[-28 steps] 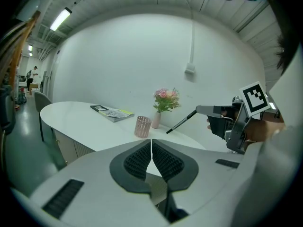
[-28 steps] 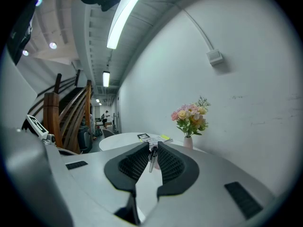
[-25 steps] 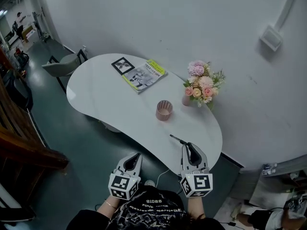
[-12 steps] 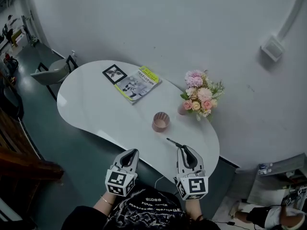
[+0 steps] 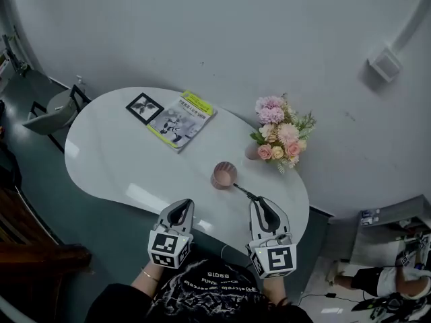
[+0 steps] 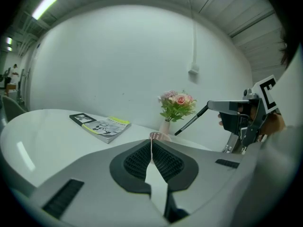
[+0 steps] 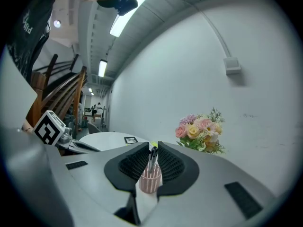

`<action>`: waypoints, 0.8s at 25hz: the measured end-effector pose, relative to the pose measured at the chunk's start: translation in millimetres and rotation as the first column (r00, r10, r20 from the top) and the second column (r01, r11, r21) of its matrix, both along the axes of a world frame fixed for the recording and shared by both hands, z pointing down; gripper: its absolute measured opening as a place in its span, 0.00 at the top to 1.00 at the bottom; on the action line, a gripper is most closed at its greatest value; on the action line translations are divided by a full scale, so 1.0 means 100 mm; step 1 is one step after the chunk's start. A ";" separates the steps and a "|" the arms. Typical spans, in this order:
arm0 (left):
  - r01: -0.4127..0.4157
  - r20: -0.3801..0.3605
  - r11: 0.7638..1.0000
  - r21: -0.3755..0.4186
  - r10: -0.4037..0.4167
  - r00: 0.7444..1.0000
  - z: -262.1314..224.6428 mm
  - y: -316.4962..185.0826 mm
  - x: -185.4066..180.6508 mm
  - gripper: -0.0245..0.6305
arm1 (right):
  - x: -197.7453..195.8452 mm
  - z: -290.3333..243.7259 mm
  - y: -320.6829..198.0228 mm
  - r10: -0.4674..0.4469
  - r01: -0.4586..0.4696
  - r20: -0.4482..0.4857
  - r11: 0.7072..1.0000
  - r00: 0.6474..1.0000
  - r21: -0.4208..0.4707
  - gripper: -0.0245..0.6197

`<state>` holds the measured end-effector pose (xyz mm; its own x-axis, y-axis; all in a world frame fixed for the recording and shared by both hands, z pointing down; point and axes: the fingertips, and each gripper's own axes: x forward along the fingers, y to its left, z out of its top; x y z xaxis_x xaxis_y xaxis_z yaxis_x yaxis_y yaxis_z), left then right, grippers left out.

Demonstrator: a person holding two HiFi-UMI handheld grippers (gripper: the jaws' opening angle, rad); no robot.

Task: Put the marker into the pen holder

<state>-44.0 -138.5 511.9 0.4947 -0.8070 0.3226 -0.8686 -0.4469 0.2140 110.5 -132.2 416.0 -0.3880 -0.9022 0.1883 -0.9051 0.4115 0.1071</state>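
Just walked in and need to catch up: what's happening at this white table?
A person is working with a gripper in each hand. The right gripper is clamped on a black marker, held in the air with its tip close to the pink pen holder on the white table, not yet inside. The left gripper is shut and empty, off to the side.

Wht wall [image 5: 202,32] — teal floor [image 5: 40,180], grey chair [image 5: 50,110]

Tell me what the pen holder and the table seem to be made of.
Pen holder: probably plastic or coated metal, matt pink; its wall is a grid of small holes.
Table: hard, glossy white top, maybe lacquer or stone; it shows bright reflections.
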 end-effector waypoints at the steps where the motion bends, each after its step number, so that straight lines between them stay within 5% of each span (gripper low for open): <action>1: 0.003 0.009 1.000 -0.006 -0.003 1.000 0.01 -0.07 -0.05 0.92 | -0.03 -0.02 -0.03 0.007 -0.007 -0.005 1.000 1.000 0.001 0.84; 10: -0.086 0.012 0.996 0.015 0.085 0.996 -0.11 -0.53 -0.22 0.92 | -0.22 -0.12 -0.35 0.099 -0.099 0.002 0.995 0.995 -0.004 0.84; 20: -0.096 0.036 0.995 0.000 0.096 0.995 -0.15 -0.75 -0.22 0.92 | -0.24 -0.11 -0.57 0.115 -0.114 0.005 0.992 0.993 -0.056 0.84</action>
<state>-66.3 -213.8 497.0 0.5579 -0.7568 0.3405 -0.8288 -0.5290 0.1822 86.8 -189.6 404.9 -0.2846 -0.9289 0.2369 -0.9473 0.3104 0.0791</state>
